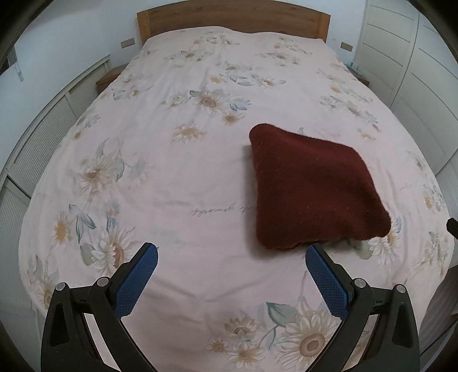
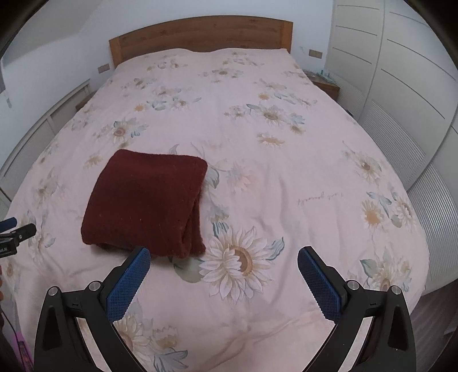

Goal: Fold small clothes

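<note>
Though both tools hang clear of the cloth, the scene reads as follows.

Garment: a dark red, fuzzy knitted garment (image 1: pixel 312 189) lies on the pale pink bedspread printed with sunflowers (image 1: pixel 177 177), already folded into a compact, thick square; stacked layers show along its right edge in the right wrist view (image 2: pixel 148 200).

Left gripper: the black two-finger left gripper with blue textured pads (image 1: pixel 232 263) is spread wide and holds nothing; its right pad sits just before the garment's near edge, and contact cannot be told.

Right gripper: the matching black right gripper with blue pads (image 2: pixel 224 264) is also spread wide and empty, its left pad just beside the garment's near right corner.

Step in hand: by my judgement, the folding of this piece is finished or nearly so, with both tools released.

Next move: probably a final check or tidy. If another fold is wanted, one gripper would need to close on the full thickness of a near corner while the other steadies the stack, as the layers could slide apart.

Surroundings: a wooden headboard (image 1: pixel 233 20) stands at the far end of the bed.
</note>
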Tool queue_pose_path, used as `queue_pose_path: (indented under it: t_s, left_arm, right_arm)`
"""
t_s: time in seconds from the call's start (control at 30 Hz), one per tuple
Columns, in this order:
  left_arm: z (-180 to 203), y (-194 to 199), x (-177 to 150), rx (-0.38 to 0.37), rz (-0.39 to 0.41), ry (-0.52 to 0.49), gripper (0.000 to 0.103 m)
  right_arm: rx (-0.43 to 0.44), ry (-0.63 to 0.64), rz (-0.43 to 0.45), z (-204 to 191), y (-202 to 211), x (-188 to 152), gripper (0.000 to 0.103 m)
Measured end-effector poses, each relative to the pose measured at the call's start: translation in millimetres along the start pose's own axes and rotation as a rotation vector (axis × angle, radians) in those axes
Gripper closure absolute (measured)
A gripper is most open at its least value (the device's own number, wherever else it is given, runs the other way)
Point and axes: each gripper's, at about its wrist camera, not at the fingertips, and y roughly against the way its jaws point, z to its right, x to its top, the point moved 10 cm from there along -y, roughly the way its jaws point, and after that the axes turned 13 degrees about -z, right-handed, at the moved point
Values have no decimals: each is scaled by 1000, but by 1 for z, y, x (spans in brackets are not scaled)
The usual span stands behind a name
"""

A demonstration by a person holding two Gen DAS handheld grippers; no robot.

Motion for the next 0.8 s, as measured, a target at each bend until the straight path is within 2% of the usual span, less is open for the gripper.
queue_pose_path:
  t_s: [0.8]
  left_arm:
    - [9,-15,-15,18,-40,-40,1]
  right_arm:
    - [-9,43,-23,-11,-6,-5,0]
